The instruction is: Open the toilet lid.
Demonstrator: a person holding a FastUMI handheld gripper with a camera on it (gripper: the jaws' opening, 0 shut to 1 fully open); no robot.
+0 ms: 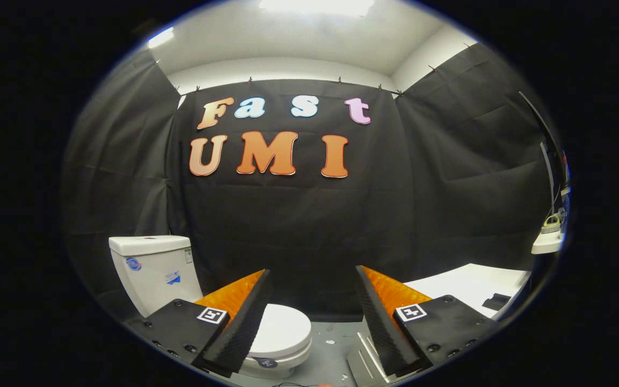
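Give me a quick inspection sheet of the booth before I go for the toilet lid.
Surface: grey floor with small white specks ahead of the fingers.
Job's things: white oval toilet lid down and closed, partly behind the left finger; white ceramic cistern upright behind it.
Clutter: white tabletop beyond the right finger with a small dark object; metal bracket on the floor.
Grippers: two-finger gripper open, holding nothing, above and short of the lid.
Cables: thin dark cable at the right wall.
Surroundings: black cloth walls, white ceiling with lit lamps.
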